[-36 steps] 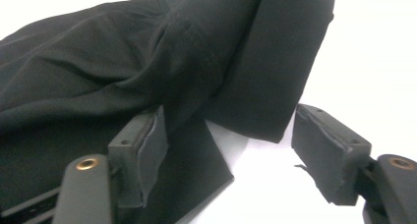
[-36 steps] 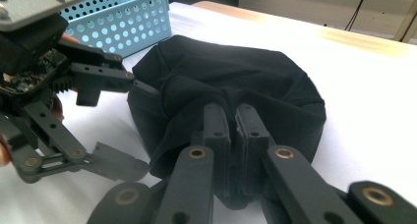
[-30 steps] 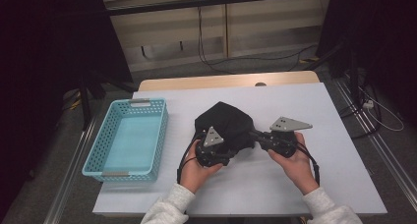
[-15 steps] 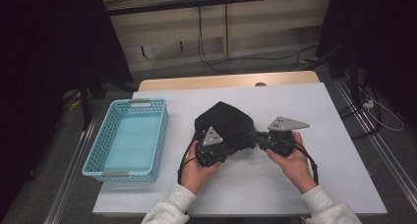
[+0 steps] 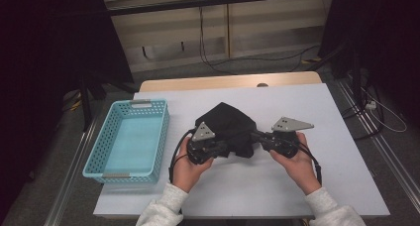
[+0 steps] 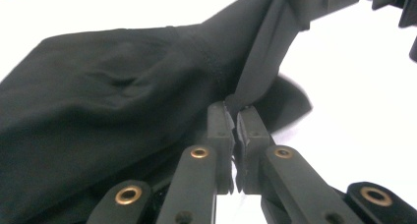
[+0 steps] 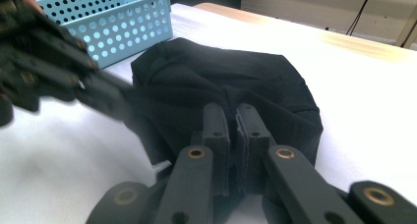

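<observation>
Left of centre in the high view: empty blue basket [image 5: 130, 139] on the white tabletop [image 5: 341, 151]. Just right of it, near frame centre, left hand-held gripper [image 5: 229, 147], jaws pressed together on a fold of the black cloth [image 5: 228, 124], pinch seen close up at lower centre of its own view [image 6: 235, 117]. Cloth bunched mid-tabletop between both hands. Right of centre, right hand-held gripper [image 5: 253, 135], jaws pinched on the cloth's near edge [image 7: 232, 117].
</observation>
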Tool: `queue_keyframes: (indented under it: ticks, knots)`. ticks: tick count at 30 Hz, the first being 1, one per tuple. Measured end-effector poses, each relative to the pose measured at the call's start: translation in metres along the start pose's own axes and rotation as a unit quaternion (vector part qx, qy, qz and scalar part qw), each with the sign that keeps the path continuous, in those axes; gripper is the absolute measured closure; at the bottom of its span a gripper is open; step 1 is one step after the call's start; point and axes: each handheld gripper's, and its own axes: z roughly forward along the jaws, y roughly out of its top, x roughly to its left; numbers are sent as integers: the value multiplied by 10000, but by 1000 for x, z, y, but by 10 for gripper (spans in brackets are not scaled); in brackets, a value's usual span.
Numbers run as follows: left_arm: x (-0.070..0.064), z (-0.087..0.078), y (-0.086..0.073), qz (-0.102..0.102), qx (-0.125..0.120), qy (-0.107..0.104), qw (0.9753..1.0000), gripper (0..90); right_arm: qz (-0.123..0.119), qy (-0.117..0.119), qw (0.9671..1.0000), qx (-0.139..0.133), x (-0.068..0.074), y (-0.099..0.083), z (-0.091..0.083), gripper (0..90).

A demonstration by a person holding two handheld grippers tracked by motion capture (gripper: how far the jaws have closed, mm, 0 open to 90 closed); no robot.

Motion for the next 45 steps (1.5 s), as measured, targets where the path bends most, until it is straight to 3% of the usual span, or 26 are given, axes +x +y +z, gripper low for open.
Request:
queue_keyframes:
  ticks: [5,9,13,17,24,28,32,36,39,40,42,43,45]
  knots:
    - [9,-18,4,-112,7,129,9999,868,-13,59,10000,25,3,-1,5,833]
    - [21,-29,1,-373,-37,214,9991,869,-70,55,9997,220,5,-4,12,816]
    - [25,-33,-2,-449,-51,257,9986,869,-115,102,9991,404,6,-9,18,784]
    - [27,-35,-1,-495,-97,254,9984,869,-227,118,9980,583,7,-14,23,669]
    - [34,-43,0,-581,-204,288,9977,869,-343,-58,9947,965,5,-24,30,341]
    - [36,-48,1,-635,-253,313,9972,869,-447,-222,9937,1006,3,-25,34,308]
    - [40,-55,1,-688,-316,368,9965,870,-522,-360,9923,1064,2,-26,40,310]
    - [41,-60,0,-708,-327,417,9961,869,-586,-310,9930,973,3,-25,46,353]
    - [42,-62,-1,-695,-348,448,9960,870,-772,-290,9903,1120,10,-26,54,390]
    - [41,-63,-1,-718,-356,459,9957,869,-747,-220,9901,1172,11,-26,56,470]
    - [42,-65,-1,-724,-372,485,9955,871,-827,-448,9887,1168,8,-26,57,579]
    - [42,-66,-2,-713,-370,505,9955,871,-773,-598,9887,1137,3,-25,55,667]
    - [43,-68,-2,-724,-403,508,9953,872,-480,-830,9905,990,-9,-24,48,699]
